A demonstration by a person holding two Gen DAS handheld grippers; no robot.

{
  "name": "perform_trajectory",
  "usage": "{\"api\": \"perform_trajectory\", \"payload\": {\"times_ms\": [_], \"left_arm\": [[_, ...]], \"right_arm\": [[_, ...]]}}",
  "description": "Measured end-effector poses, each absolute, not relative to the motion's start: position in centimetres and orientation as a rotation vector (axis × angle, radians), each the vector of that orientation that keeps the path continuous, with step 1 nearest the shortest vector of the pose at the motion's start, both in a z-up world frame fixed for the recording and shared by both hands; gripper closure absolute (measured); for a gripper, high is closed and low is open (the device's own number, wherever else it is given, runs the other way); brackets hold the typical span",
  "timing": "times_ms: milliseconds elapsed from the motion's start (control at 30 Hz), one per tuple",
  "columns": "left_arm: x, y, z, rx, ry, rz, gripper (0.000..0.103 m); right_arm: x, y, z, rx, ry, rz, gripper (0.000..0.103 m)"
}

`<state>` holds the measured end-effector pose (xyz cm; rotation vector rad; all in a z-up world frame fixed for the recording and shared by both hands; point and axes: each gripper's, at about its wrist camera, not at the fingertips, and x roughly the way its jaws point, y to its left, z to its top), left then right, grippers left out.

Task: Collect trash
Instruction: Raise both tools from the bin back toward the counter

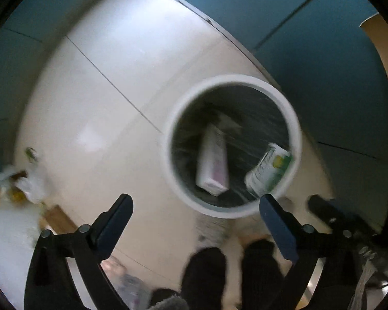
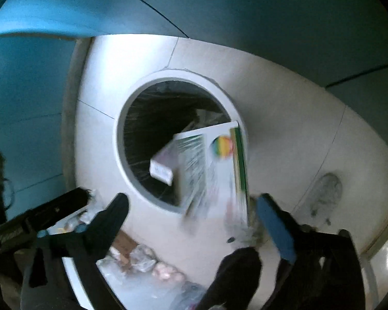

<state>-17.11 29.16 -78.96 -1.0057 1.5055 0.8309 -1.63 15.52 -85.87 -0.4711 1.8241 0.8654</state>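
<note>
right gripper [image 2: 192, 208] gapes wide with the blurred green-and-white carton [image 2: 214, 170] loose over the round white-rimmed black-lined bin's [image 2: 121, 139] near rim, 1 pale box [image 2: 161, 169] already inside; left gripper [image 1: 196, 206] wide and empty; crumpled wrappers [image 1: 25, 188] still litter the floor's left edge.

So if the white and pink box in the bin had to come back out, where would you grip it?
Probably by its upper end. The white and pink box leans upright inside the bin, long sides exposed, so coming straight down through the opening and closing across its narrow width looks best.
</note>
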Motion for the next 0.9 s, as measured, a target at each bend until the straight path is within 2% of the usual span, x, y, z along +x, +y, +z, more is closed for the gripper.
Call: {"api": "perform_trajectory", "payload": {"times_ms": [167, 400, 600, 900], "left_arm": [[-18.1, 28.1, -75.8, -0.833, 1.463, 0.933, 0.003], [-18.7, 27.1, -70.4, -0.817, 1.398, 0.978, 0.003], [-18.9, 25.8, -64.5, -0.797, 1.377, 0.947, 0.003], [-19.8, 23.2, -54.7, -0.793, 1.334, 0.924, 0.003]], "right_arm": [[-1.6, 15.6, -84.4, -0.551, 1.741, 0.857, 0.0], [-2.2, 14.8, -79.3, -0.741, 1.582, 0.809, 0.0], [-2.1, 14.6, -72.4, -0.753, 1.518, 0.826, 0.0], [-2.9, 13.4, -58.6, -0.716, 1.445, 0.898, 0.0]]}}
